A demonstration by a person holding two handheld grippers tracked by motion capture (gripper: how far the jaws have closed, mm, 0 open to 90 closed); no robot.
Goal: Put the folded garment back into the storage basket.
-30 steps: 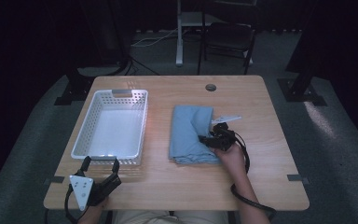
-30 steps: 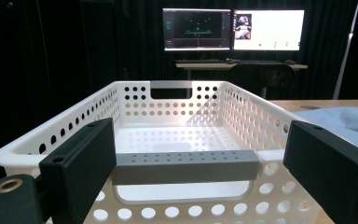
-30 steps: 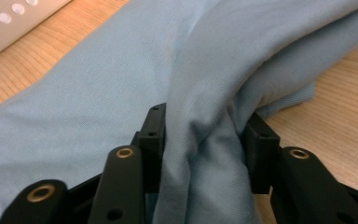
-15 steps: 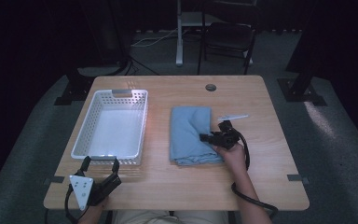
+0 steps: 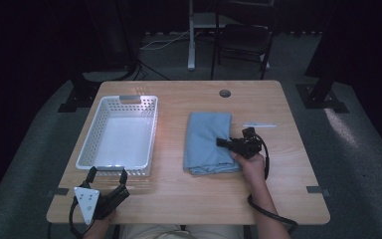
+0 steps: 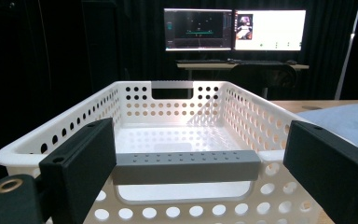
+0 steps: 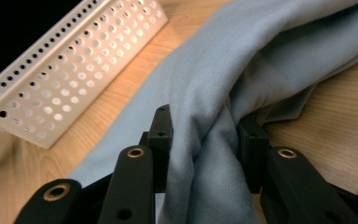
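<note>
A light blue folded cloth [image 5: 206,141] lies on the wooden table [image 5: 179,194], right of centre. My right gripper [image 5: 227,144] rests at the cloth's right edge and is shut on a pinched fold of the cloth [image 7: 214,140], which bunches up between its jaws. A white perforated basket [image 5: 121,137] stands empty at the left; its near rim [image 6: 182,165] is just ahead of my left gripper [image 5: 106,176]. That gripper [image 6: 191,172] is open and holds nothing, near the table's front left edge.
A small white strip [image 5: 258,125] lies on the table beyond the right gripper. A round cable hole [image 5: 224,93] sits near the far edge. A chair [image 5: 243,40] stands behind the table. Two lit monitors [image 6: 235,30] glow on a far desk.
The right gripper has slid a little toward the near edge with the cloth's right edge in it, and the cloth now lies flatter. The left gripper has not moved.
</note>
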